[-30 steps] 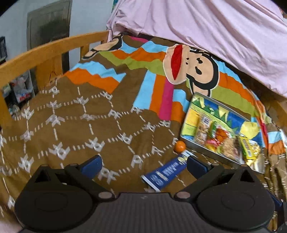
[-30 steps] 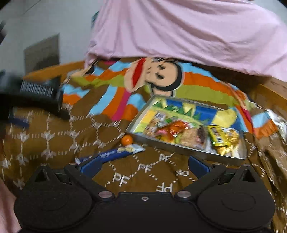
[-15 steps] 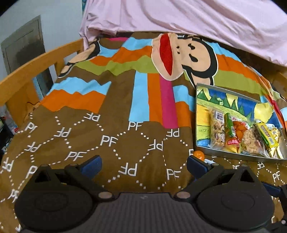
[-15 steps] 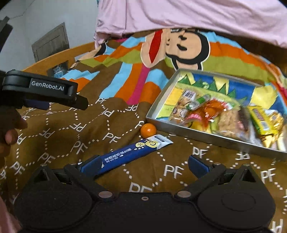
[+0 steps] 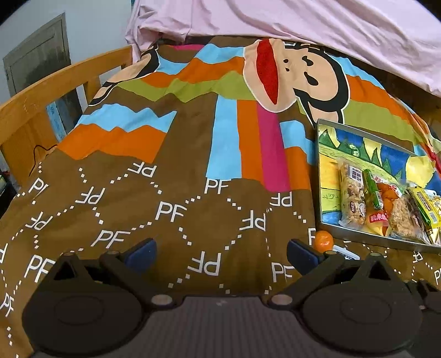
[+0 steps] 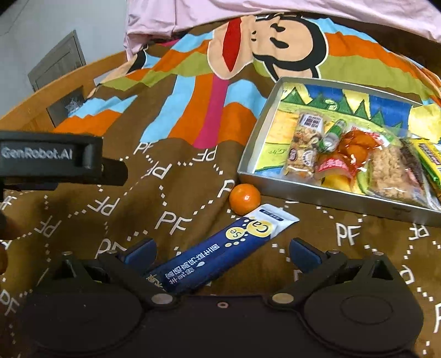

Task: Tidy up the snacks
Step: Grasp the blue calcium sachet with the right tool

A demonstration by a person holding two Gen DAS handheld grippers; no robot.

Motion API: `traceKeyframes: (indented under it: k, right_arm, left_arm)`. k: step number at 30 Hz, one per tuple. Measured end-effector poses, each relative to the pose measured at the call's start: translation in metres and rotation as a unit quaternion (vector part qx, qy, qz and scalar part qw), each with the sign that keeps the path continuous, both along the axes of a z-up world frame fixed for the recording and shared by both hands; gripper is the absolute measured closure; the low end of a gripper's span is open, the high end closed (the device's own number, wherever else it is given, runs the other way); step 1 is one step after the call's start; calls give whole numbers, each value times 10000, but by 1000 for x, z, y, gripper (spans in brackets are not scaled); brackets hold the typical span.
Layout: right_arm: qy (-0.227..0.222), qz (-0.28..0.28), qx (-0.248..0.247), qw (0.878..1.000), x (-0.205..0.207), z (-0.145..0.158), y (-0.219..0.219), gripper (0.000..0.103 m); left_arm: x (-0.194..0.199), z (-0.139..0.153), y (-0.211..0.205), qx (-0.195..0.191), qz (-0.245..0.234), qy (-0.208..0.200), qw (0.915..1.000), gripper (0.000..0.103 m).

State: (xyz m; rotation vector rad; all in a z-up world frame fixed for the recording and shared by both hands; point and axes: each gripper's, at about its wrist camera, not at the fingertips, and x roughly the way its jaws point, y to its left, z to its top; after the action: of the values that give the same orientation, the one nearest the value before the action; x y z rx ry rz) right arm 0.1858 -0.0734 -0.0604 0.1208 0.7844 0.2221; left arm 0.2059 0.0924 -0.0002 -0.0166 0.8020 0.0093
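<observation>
A metal tray (image 6: 249, 170) holding several snack packets (image 6: 341, 157) lies on the bed at the right; it also shows in the left wrist view (image 5: 319, 176). A small orange (image 6: 244, 198) sits just outside the tray's near left corner, and shows in the left wrist view (image 5: 323, 240). A blue sachet (image 6: 220, 256) lies in front of the orange, its near end between my right gripper's (image 6: 222, 252) open fingers. My left gripper (image 5: 220, 252) is open and empty over the bedspread, left of the orange. Its body shows in the right wrist view (image 6: 55, 162).
The bedspread (image 5: 193, 165) is brown with coloured stripes and a cartoon monkey. A pink sheet (image 5: 303, 24) is bunched at the far end. A wooden bed rail (image 5: 41, 104) runs along the left side.
Both grippers have moved down and forward toward the bedspread. The right gripper has closed in on the blue sachet, which now reaches between its fingers. The left view has swung right.
</observation>
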Motion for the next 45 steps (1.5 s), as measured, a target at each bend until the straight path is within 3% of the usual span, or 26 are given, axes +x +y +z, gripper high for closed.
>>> traceKeyframes:
  k: [5,11,15,23,45]
  right_arm:
    - [204,-83,-250,9994,9,-16,11,1]
    - [33,-356,-812,9961,0,-19,6,2]
    - [229,-499,-637,9965,-1,-20,-8,2]
    - [203,-574,-619,9962,-10,-17,-16,4]
    - [462,-1221,-624,9895,-37,-14,-69,8]
  left_arm:
    - [1,-1,0,71,22,1,10000,1]
    - [1,-2,-2,147,-7,-2,9999,0]
    - [1,-3,-2,152,-31,41,9999,0]
    - [-4,-3,-6,325,-9,-102,9994,0]
    - [-16,-3,-30,558,-543,-310,9965,0]
